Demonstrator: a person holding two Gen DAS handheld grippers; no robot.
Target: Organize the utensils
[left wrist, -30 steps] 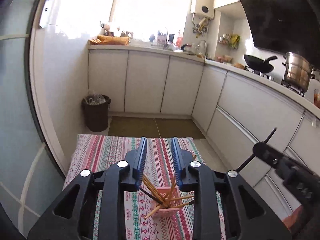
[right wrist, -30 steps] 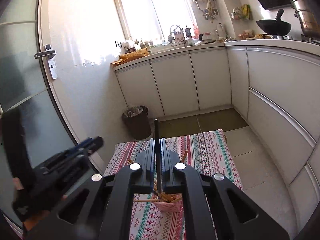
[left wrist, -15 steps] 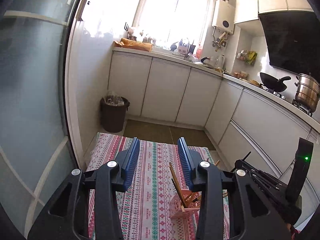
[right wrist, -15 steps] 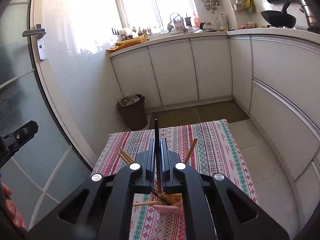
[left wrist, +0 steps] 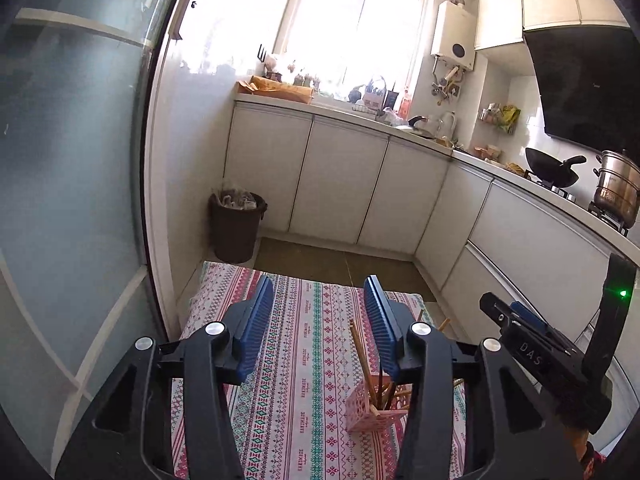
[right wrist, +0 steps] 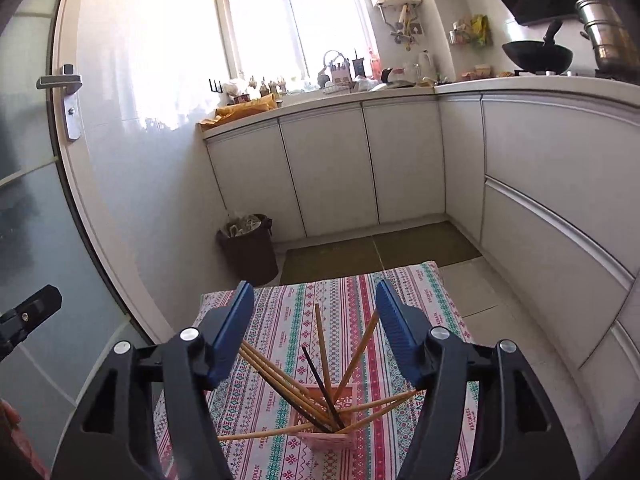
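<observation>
Both tongs stand spread with nothing pinched. Right tongs (right wrist: 314,320): the jaws have just been opening, and the blue ribbed pads (right wrist: 234,334) now sit wide apart above the pink holder (right wrist: 330,420), which lies in the gap between them but lower down; no pad touches it or any stick. Left tongs (left wrist: 318,320): the jaws have also just been opening and frame only bare cloth; the holder appears just inside the right-hand pad, lower in that view, partly hidden by the finger.

Holder: a pink lattice cup, standing on the striped tablecloth (right wrist: 280,320) toward the near part of the table. Its contents are the wooden chopsticks (right wrist: 320,344), fanned out in several directions, plus one black chopstick (right wrist: 320,380) leaning among them with its lower end inside the cup. Several wooden sticks lean far over to left and right, nearly level; two rise steeply toward the far side.

Seen from the left tongs, the body of the right tongs sits at the right edge, with a green light showing on a black upright part behind it.

Surroundings: a dark waste bin (right wrist: 248,244) on the floor beyond the table's far left corner; white cabinets (right wrist: 328,168) along the far wall and the right wall; a black wok (right wrist: 536,56) and a steel pot (left wrist: 618,188) on the stove at right.
</observation>
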